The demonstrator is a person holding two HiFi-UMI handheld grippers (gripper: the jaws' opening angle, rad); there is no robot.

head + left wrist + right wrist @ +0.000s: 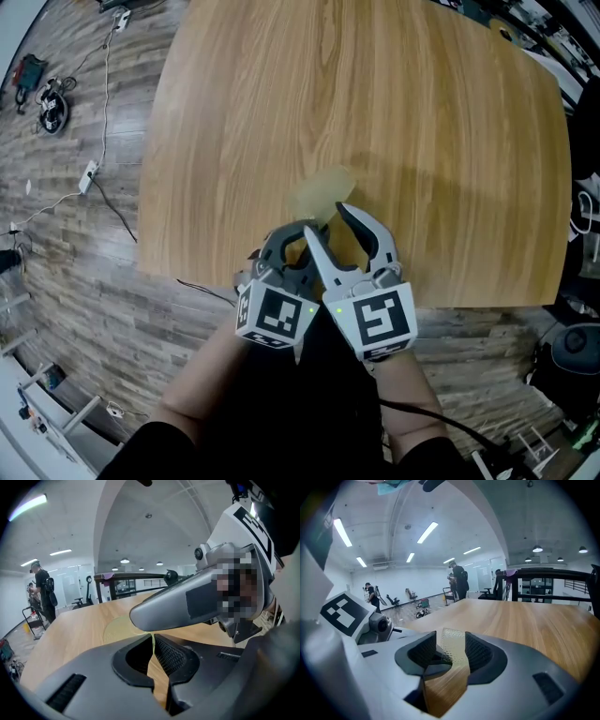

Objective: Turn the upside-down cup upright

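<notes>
A translucent yellowish cup [319, 192] rests on the wooden table [394, 103] just beyond both grippers. My left gripper [305, 230] is shut on a thin edge of the cup; in the left gripper view the greenish cup wall [152, 639] is pinched where the left gripper [153, 645] closes. My right gripper [325, 217] sits close beside it on the right, and one of its fingers [178, 604] crosses over the left jaws. In the right gripper view the textured cup [452, 644] stands between the parted jaws of the right gripper [452, 652], which do not clamp it.
The table's near edge [281, 291] lies right under the grippers. Cables and a power strip [89, 173] lie on the wood floor at the left. People [459, 581] and chairs stand far off in the room. A dark rail [553, 573] runs behind the table.
</notes>
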